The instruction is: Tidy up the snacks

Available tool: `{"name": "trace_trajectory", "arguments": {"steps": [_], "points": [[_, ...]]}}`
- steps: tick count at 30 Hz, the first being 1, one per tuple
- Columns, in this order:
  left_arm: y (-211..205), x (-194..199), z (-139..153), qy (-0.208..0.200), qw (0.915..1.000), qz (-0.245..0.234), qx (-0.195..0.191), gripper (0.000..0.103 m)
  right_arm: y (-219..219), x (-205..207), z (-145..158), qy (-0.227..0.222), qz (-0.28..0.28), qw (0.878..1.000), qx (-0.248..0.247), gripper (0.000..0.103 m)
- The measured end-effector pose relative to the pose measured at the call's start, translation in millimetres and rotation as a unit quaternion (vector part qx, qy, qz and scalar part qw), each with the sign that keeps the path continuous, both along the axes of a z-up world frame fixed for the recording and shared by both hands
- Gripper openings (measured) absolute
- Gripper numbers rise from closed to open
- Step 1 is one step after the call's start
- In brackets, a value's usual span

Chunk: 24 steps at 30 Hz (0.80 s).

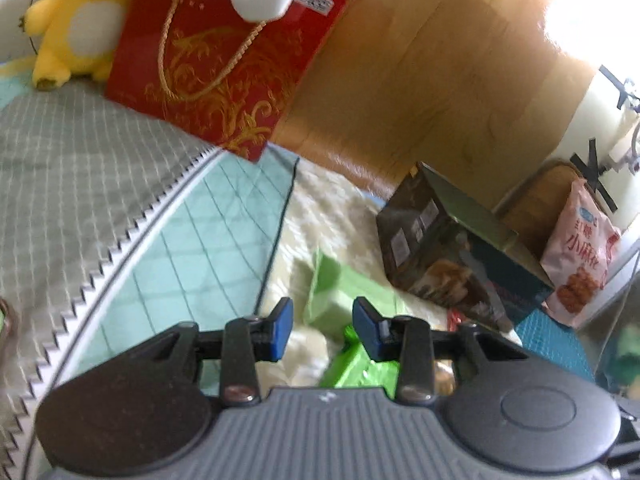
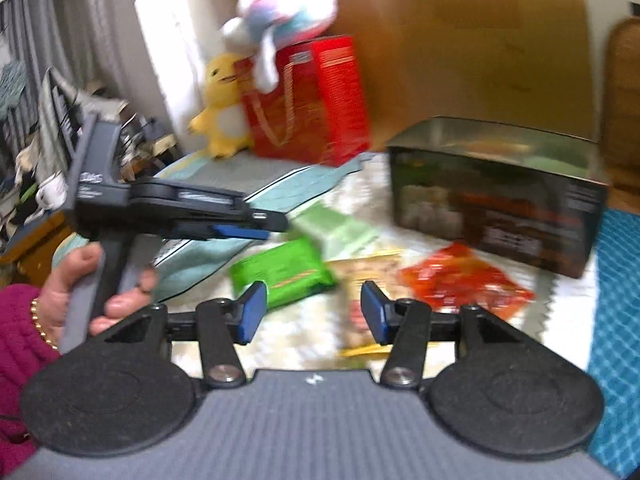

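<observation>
**Both claws empty above the scattered snacks**

Nearest the left wrist camera, the left gripper (image 1: 322,328) shows its blue pads spread a little, with nothing between them. Past its right pad lies a bright green snack packet (image 1: 354,364), partly hidden by the claw's frame, and just beyond the gap rests a pale green packet (image 1: 340,292) on the cream blanket (image 1: 320,216). Neither packet touches the pads. Farther right stands a dark open box (image 1: 452,252), and beside it a pink bag of twisted snacks (image 1: 580,264) leans in a wooden tray.

In the right wrist view, the right gripper (image 2: 314,312) holds its blue pads well apart, gripping nothing. Beyond the gap lies a yellow-edged snack packet (image 2: 368,276), blurred, between the bright green packet (image 2: 282,270) on the left and a red-orange packet (image 2: 464,280) on the right. The pale green packet (image 2: 336,228) sits behind them and the dark box (image 2: 496,196) stands at the back right. All lie on the blanket, apart from the pads.

At the left of this view a hand (image 2: 92,288) in a magenta sleeve grips the handle of the other claw (image 2: 248,233), seen side-on above the packets.

A red gift bag (image 1: 224,56), a yellow plush toy (image 1: 76,28) and a white plush toy (image 2: 288,16) sit at the far end.
</observation>
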<state>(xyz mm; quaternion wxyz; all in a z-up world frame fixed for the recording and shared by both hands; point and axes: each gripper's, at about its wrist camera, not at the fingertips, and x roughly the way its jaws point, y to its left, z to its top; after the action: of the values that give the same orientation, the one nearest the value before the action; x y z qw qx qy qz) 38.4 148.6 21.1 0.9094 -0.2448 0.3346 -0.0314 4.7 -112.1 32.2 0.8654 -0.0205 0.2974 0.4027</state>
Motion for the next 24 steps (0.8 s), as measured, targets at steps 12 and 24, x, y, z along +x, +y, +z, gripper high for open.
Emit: {"name": "trace_trajectory", "arguments": {"steps": [12, 24], "points": [[-20, -7, -14, -0.034, 0.9983, -0.028, 0.039, 0.040, 28, 5, -23, 0.054, -0.006, 0.997, -0.050, 0.055], [-26, -8, -13, -0.043, 0.9959, -0.074, 0.028, 0.040, -13, 2, -24, 0.051, -0.102, 0.993, -0.003, 0.057]]}}
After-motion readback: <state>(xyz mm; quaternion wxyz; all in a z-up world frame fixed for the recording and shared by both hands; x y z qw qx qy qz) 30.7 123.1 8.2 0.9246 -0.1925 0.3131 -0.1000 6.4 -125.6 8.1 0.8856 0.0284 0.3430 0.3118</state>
